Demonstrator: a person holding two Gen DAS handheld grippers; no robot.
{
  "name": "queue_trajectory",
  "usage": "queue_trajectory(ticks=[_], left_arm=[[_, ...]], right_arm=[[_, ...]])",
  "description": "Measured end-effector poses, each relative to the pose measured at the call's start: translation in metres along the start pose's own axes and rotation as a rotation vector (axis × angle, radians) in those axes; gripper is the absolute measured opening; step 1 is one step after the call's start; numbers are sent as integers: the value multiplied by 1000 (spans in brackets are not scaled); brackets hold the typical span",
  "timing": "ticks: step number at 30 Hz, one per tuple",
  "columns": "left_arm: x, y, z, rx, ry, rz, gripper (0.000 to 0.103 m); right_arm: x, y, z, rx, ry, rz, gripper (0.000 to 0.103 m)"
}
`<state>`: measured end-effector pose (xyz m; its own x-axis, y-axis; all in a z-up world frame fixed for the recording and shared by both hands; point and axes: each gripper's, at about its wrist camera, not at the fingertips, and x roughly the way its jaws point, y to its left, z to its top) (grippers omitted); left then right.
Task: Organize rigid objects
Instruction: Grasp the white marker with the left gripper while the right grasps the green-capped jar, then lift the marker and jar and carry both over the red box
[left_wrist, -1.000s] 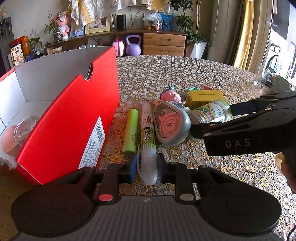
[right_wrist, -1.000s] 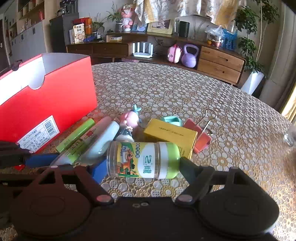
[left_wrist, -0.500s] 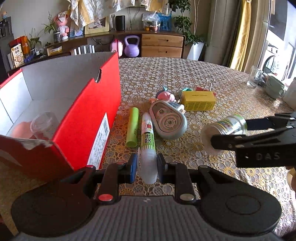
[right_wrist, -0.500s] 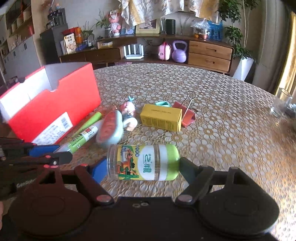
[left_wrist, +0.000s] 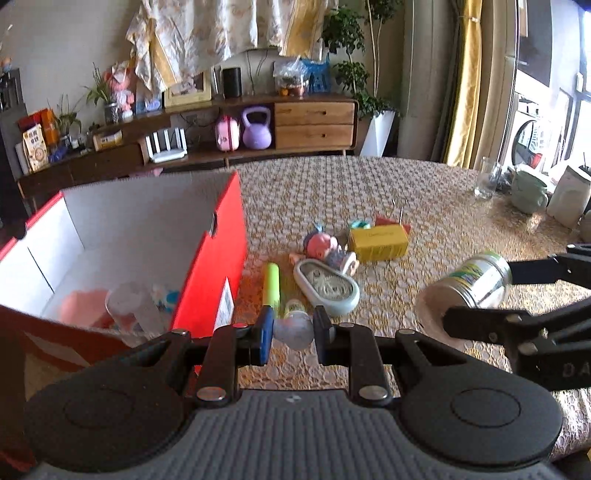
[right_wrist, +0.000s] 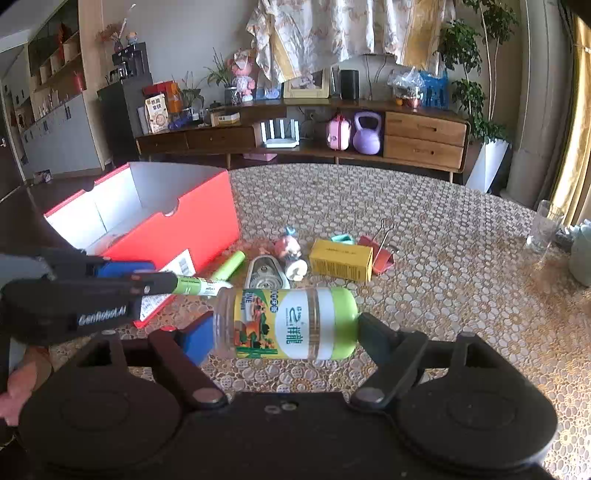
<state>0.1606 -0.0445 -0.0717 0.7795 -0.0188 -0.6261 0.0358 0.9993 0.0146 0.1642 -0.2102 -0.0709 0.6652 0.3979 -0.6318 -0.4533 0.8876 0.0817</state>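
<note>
My left gripper (left_wrist: 292, 334) is shut on a white glue tube (left_wrist: 293, 326) with a green label, held above the table beside the open red box (left_wrist: 218, 269); the tube also shows in the right wrist view (right_wrist: 199, 286). My right gripper (right_wrist: 284, 325) is shut on a clear jar with a green lid (right_wrist: 286, 323), held sideways above the table; the jar shows at the right of the left wrist view (left_wrist: 469, 291). The red box (right_wrist: 177, 229) holds a clear cup (left_wrist: 133, 306) and pink items.
On the patterned table lie a green marker (left_wrist: 272, 284), a pale tape dispenser (left_wrist: 327, 286), a pink figurine (left_wrist: 325, 247), a yellow box (left_wrist: 378, 242) and a red binder clip (right_wrist: 382, 251). A glass (left_wrist: 487, 179) and mugs (left_wrist: 528, 192) stand far right.
Both grippers have lifted up and back from the table with the glue tube and the jar in them. The inside of the red box has come into view.
</note>
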Motion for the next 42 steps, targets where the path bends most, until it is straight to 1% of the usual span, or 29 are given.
queue_trajectory(ticks=[7, 11, 15, 22, 25, 31, 35, 38, 42], left_arm=[[-9, 16, 17, -39, -10, -13, 22], [-19, 25, 22, -55, -13, -38, 22], [-32, 33, 31, -60, -31, -54, 22], [-51, 48, 55, -53, -85, -57, 22], [-60, 58, 70, -62, -113, -65, 22], [-74, 76, 102, -63, -169, -48, 22], [-74, 98, 116, -70, -195, -17, 22], [-70, 115, 121, -74, -195, 2, 22], [-61, 141, 121, -97, -177, 25, 22]], right_arm=[[-19, 3, 5, -3, -20, -1, 81], [-27, 7, 9, -19, -30, 2, 81], [-32, 14, 21, -36, -44, 5, 81], [-33, 29, 46, -82, -64, 9, 81], [-27, 40, 58, -109, -68, 15, 81], [-13, 66, 78, -163, -68, 42, 81], [-1, 84, 92, -202, -67, 59, 81], [11, 97, 100, -221, -58, 81, 81], [32, 119, 106, -253, -33, 96, 81]])
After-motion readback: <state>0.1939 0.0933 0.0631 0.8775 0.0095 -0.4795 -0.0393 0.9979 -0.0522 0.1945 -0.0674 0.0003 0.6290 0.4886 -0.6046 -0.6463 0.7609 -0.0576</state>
